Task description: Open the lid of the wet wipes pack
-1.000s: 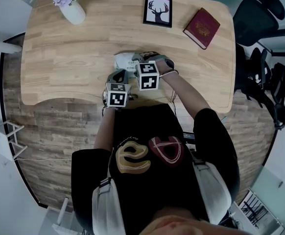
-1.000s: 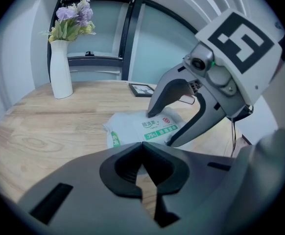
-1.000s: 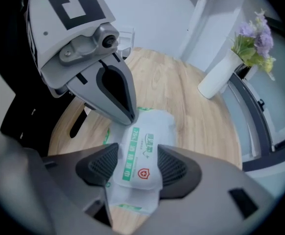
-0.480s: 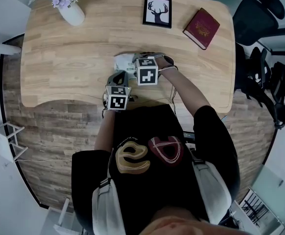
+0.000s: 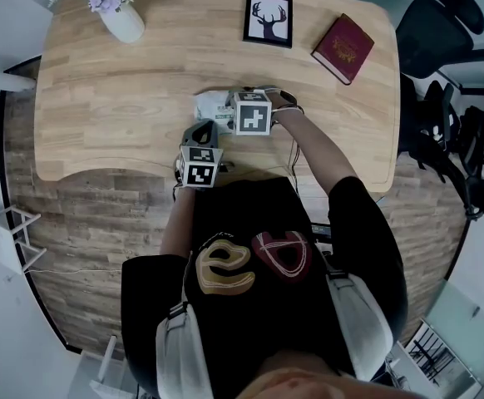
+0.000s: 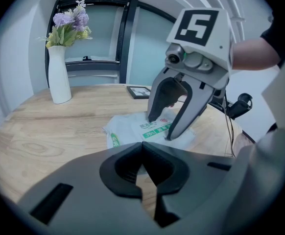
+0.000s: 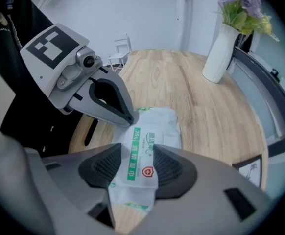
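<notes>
Wooden table: right gripper jaws apart, just been closing astride wet wipes pack lid, contact unclear. Left gripper jaws together, empty. Head view hides most of the pack.

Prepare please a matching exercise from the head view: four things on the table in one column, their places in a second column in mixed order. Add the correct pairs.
Things:
1. vase of flowers
2. framed deer picture
3. red book
4. wet wipes pack

Places:
A. far right part of the table
B. middle, toward the near edge
C. far left corner
D. far edge, near the middle

Pairs: 1-C, 2-D, 3-A, 4-B
</notes>
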Demonstrator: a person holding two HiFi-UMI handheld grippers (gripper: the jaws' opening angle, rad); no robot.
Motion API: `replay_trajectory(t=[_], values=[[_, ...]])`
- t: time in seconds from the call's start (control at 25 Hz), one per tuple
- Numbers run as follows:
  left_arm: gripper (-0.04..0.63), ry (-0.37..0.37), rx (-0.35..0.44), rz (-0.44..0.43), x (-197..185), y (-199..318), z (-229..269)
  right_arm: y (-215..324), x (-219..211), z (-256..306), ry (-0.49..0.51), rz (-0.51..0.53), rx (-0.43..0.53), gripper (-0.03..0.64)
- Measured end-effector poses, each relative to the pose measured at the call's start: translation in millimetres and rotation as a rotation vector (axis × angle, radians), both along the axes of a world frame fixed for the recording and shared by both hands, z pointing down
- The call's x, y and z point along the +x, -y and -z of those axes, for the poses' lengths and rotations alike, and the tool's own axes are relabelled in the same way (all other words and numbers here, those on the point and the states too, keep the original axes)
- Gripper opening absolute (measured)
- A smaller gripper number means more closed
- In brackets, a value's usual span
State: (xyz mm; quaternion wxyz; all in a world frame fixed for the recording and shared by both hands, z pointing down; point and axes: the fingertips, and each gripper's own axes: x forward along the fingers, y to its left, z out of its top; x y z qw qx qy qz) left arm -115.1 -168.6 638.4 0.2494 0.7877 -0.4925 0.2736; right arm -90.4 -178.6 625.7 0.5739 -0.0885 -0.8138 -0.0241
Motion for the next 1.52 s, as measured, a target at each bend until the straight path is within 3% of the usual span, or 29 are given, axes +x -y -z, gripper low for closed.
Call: replay_trajectory(t=[0.16,0.52,1.52], values=[[0.017,0.015,0.005,-0.014,1,0,0,-3,9,-5,-0.025,-0.042,-0.066,0.199],[0.017,0.011,-0.003,-0.016,1,0,-1,2,5,3,0.008,-0.024,-0.049,0.197],[0.017,-0.001,-0.005,-0.017,0,-1,0,-5,6,23,0.04,-0.024,-0.052,0.114]])
